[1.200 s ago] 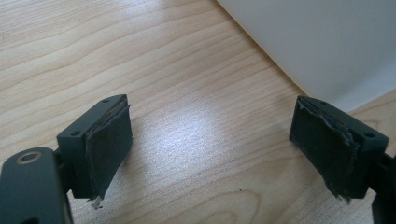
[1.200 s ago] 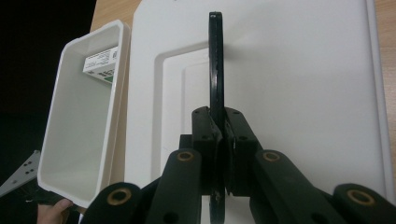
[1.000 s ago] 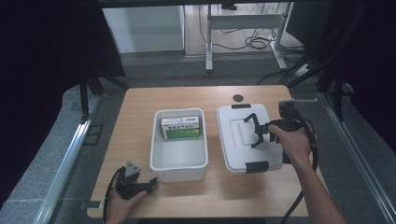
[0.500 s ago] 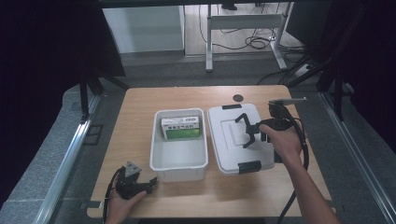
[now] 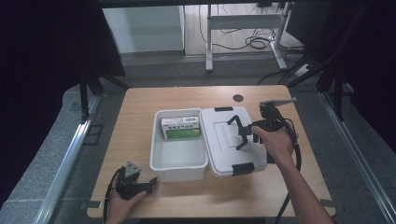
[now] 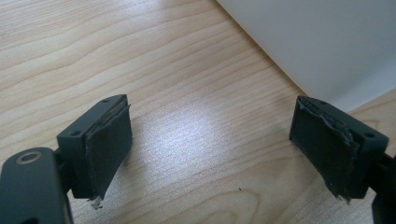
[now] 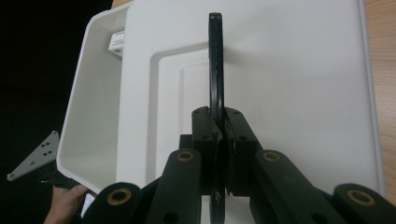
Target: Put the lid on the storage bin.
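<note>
Lid (image 5: 231, 140), white with black clips at its near and far edges, lies flat on the table (image 5: 140, 107) right under the right gripper (image 5: 239, 133), and its long side rests against the open white bin (image 5: 179, 164) on that gripper's left. In the right gripper view the lid's thin black handle (image 7: 215, 60) stands on edge and runs straight up between the two black jaws, which are closed tight on it, the pads pressing it from both sides. The right hand (image 5: 273, 142) comes in from the near right edge of the table with the forearm angled toward the middle; it holds the gripper roughly level, pointing across the lid toward the bin, with the grey three-cornered plate on the far side and the cable looping back past the wrist. The left gripper (image 5: 152, 181) sits low by the near left corner of the table, held in the left hand (image 5: 122, 201), and points toward the bin's near corner just beyond its tips. In the left gripper view its jaws stand wide apart over bare wood with nothing between them, the bin's white wall just ahead to the right. Inside the bin, at the end far from the left gripper, lies a green and white box (image 5: 181, 127); it carries print, but the writing is too small to read.
</note>
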A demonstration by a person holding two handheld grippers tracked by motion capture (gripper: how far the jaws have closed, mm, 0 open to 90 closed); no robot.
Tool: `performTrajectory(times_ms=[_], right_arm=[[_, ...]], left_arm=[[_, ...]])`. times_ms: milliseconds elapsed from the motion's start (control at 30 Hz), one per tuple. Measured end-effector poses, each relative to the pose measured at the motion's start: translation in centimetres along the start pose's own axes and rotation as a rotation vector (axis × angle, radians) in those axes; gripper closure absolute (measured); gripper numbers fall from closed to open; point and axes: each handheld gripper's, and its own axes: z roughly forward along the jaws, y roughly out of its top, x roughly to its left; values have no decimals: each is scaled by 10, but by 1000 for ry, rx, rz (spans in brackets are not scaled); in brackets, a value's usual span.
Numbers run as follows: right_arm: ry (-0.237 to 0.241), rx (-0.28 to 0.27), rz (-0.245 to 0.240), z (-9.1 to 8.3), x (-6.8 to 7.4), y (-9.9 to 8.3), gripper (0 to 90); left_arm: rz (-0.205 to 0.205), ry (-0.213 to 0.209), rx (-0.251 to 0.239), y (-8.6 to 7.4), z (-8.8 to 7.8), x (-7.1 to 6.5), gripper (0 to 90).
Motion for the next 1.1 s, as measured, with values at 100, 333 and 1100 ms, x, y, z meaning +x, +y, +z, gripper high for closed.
performTrajectory(times_ms=[100, 333, 1100], right_arm=[[6, 2, -1, 2, 3, 0, 847], [33, 17, -18, 8, 15, -1, 847], [29, 13, -43, 8, 57, 12, 848]], left_arm=[[0, 0, 0, 0, 0, 0, 130], [2, 0, 0, 0, 0, 0, 130], [3, -1, 3, 0, 0, 0, 130]])
